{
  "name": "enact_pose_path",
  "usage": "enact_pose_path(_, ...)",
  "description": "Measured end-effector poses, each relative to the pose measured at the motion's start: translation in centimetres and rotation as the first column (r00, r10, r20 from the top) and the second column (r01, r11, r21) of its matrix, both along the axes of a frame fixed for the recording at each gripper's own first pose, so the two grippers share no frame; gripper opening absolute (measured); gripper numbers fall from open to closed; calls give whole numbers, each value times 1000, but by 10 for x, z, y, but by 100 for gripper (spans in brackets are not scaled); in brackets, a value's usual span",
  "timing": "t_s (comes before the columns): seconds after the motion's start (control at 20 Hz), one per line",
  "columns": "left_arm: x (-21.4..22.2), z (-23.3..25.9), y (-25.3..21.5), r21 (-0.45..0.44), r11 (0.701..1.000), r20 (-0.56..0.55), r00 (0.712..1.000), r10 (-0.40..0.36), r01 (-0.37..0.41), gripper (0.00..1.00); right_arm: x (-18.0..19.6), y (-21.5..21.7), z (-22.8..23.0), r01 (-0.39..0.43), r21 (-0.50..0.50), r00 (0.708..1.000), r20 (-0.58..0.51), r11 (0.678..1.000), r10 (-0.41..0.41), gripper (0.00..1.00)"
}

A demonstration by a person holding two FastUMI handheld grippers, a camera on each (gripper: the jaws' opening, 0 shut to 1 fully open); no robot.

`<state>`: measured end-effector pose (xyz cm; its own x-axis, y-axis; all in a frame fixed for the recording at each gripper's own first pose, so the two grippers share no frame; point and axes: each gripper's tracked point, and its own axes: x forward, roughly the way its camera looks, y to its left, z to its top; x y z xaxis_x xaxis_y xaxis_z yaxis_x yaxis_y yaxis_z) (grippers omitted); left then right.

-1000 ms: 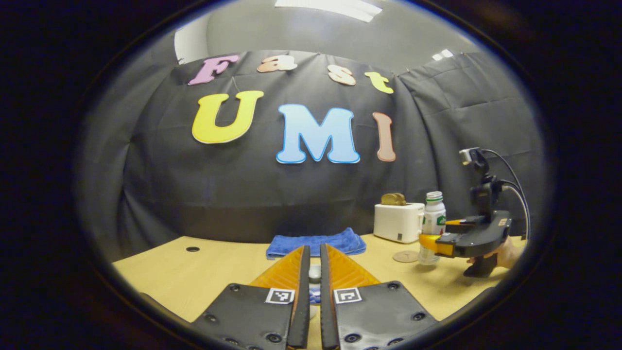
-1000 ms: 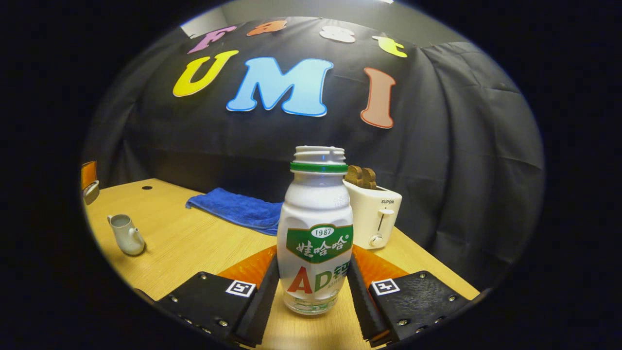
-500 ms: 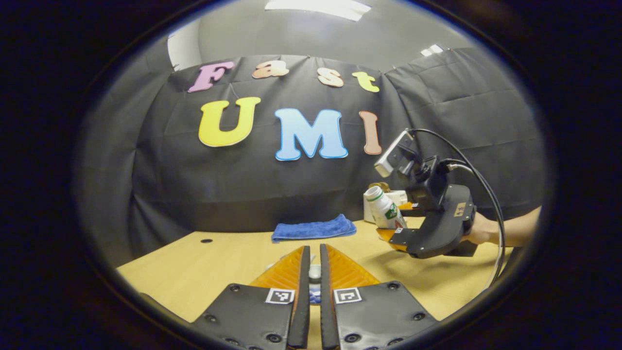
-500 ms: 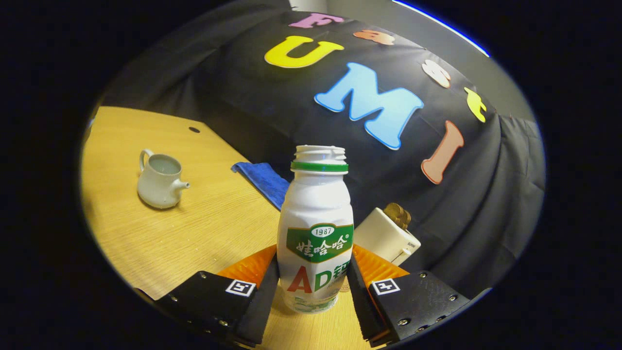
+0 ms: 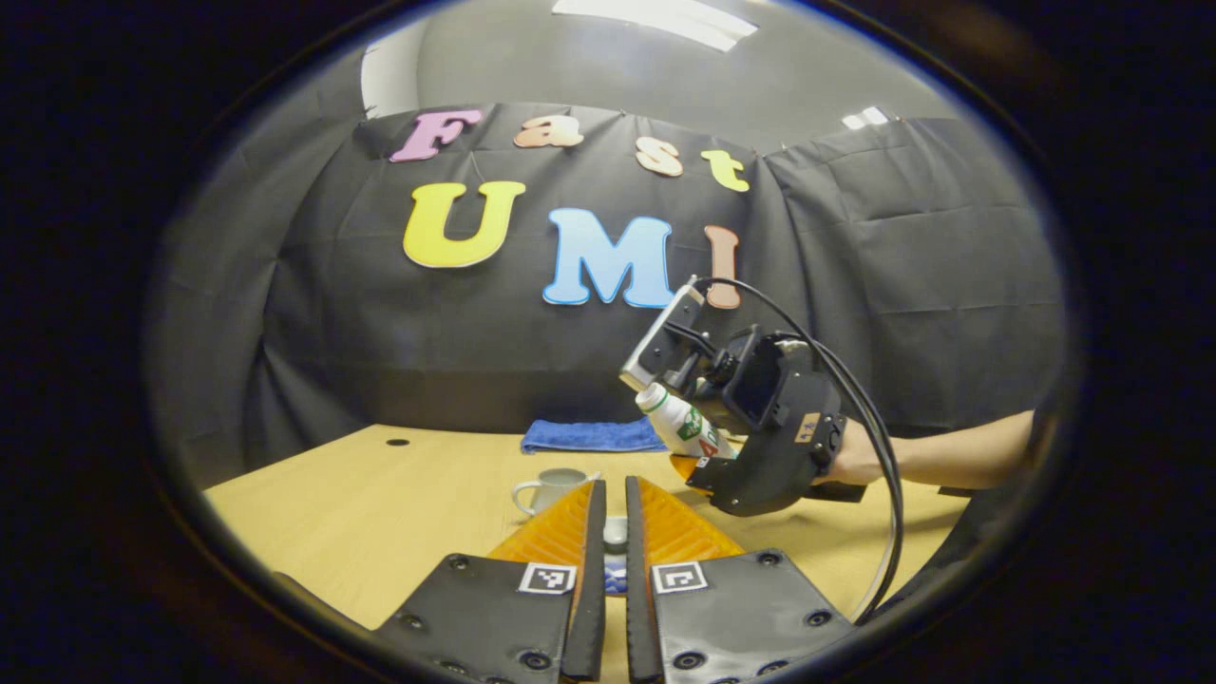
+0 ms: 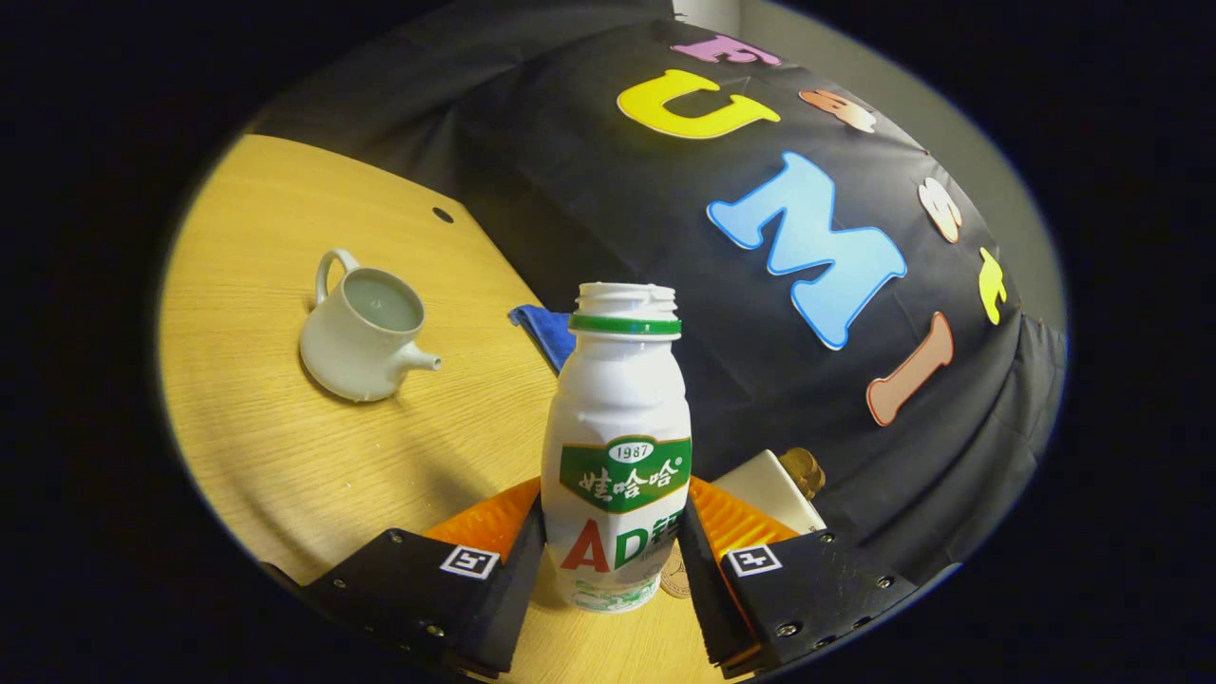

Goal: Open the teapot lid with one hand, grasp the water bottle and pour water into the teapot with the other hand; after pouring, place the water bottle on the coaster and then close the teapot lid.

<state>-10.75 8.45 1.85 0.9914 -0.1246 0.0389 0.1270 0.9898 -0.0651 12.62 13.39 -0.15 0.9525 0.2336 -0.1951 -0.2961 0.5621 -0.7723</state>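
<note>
The white water bottle point(image 6: 617, 446), uncapped with a green neck ring, is held between the fingers of my right gripper point(image 6: 616, 518). In the left gripper view this bottle point(image 5: 680, 424) hangs in the air, tilted with its mouth to the left, above and to the right of the teapot point(image 5: 549, 488). The pale teapot point(image 6: 366, 332) stands on the wooden table point(image 6: 285, 456) with its top open. My left gripper point(image 5: 614, 486) is shut on the small white lid point(image 5: 616, 534), held above the table in front of the pot. A round coaster point(image 6: 676, 581) peeks out behind the bottle's base.
A folded blue towel point(image 5: 589, 435) lies at the back by the wall. A white toaster point(image 6: 768, 483) with bread in it stands behind the right gripper. A person's hand and forearm point(image 5: 950, 456) reach in from the right.
My right gripper has lifted the bottle off the table, carried it left toward the teapot and tipped it. The left gripper still holds the lid, and the teapot has come into its view.
</note>
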Motion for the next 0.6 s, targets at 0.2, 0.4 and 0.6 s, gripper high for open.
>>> enact_pose_path(0.2, -7, -6, 13, -9, 1000, -10, 1000, 26, -26, 19, 6, 19, 1, -17, -94, 1000, 24, 995, 20, 72)
enact_pose_path(0.4, -7, -10, 19, -22, 999, -11, 999, 33, -33, 19, 12, 31, 7, -19, -223, 993, 107, 975, 44, 72)
enact_pose_path(0.6, -7, -8, 20, -5, 999, -5, 999, 39, -39, 19, 15, 41, 3, -20, -333, 986, 151, 943, 74, 72)
